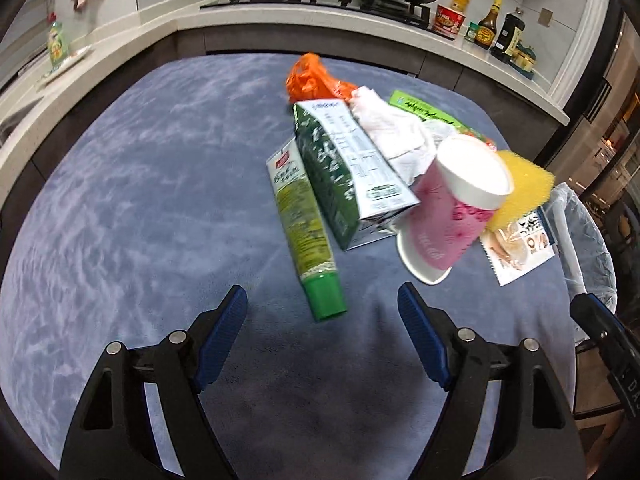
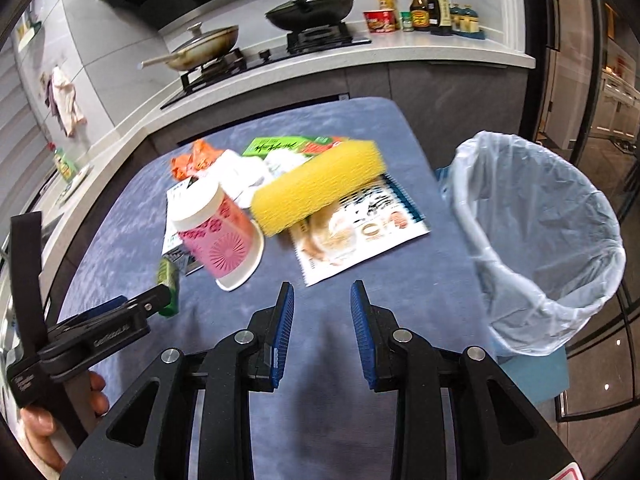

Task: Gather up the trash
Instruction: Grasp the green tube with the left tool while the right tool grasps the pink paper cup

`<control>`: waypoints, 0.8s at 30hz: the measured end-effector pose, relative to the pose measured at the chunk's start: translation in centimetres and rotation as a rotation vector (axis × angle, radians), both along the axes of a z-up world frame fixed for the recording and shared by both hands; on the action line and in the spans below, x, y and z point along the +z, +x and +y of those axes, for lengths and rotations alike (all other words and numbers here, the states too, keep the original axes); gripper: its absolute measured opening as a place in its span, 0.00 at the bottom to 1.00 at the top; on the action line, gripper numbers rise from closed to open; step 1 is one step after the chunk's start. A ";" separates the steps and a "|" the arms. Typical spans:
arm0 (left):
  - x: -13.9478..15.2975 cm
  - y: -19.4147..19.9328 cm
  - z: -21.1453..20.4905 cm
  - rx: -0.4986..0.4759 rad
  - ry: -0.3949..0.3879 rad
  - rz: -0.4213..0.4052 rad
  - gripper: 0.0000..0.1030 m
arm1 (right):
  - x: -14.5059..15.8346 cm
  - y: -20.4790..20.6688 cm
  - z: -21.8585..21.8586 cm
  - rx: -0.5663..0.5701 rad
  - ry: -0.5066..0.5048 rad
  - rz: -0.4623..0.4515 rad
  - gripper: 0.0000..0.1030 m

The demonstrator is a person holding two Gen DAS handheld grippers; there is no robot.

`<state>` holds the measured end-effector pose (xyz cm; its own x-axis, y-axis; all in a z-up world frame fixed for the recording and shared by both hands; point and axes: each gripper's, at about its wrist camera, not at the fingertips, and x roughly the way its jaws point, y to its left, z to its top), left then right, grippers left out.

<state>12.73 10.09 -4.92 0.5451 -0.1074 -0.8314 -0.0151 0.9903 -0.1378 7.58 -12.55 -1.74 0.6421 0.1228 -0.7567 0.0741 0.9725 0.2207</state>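
A trash pile lies on the blue table (image 1: 120, 200): a green tube (image 1: 306, 232), a green-white carton (image 1: 348, 168), a pink paper cup (image 1: 452, 208) on its side, a yellow sponge (image 1: 524, 188), crumpled white tissue (image 1: 396, 128), an orange wrapper (image 1: 312, 78), a green packet (image 1: 420, 106) and a printed packet (image 1: 520, 248). My left gripper (image 1: 322, 308) is open and empty, just short of the tube's cap. My right gripper (image 2: 322, 296) is open and empty, near the printed packet (image 2: 360, 232), the sponge (image 2: 320, 184) and the cup (image 2: 220, 236). A lined bin (image 2: 540, 240) stands off the table's right edge.
A counter behind holds a stove with a pan (image 2: 200, 46) and a wok (image 2: 312, 8), bottles and jars (image 2: 428, 4). A cloth (image 2: 66, 100) hangs on the left wall. The left gripper also shows in the right wrist view (image 2: 156, 300).
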 end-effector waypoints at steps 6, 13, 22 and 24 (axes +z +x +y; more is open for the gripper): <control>-1.7 1.2 0.8 0.019 -0.069 0.034 0.65 | -0.6 0.6 0.9 0.021 -0.004 0.021 0.28; -2.0 1.7 1.0 -0.018 -0.068 0.048 0.28 | -1.1 1.3 1.9 0.042 -0.008 0.036 0.28; -1.6 0.4 1.8 -0.035 -0.077 0.071 0.23 | -1.5 2.0 4.3 0.084 -0.008 0.029 0.44; -1.4 0.0 2.1 -0.031 -0.081 0.075 0.22 | -1.6 2.5 5.0 0.099 -0.005 0.029 0.45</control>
<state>12.74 12.17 -6.33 0.4770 -0.1913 -0.8578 0.0021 0.9763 -0.2166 10.09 -7.53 -3.37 0.6050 0.1807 -0.7754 -0.0160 0.9765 0.2151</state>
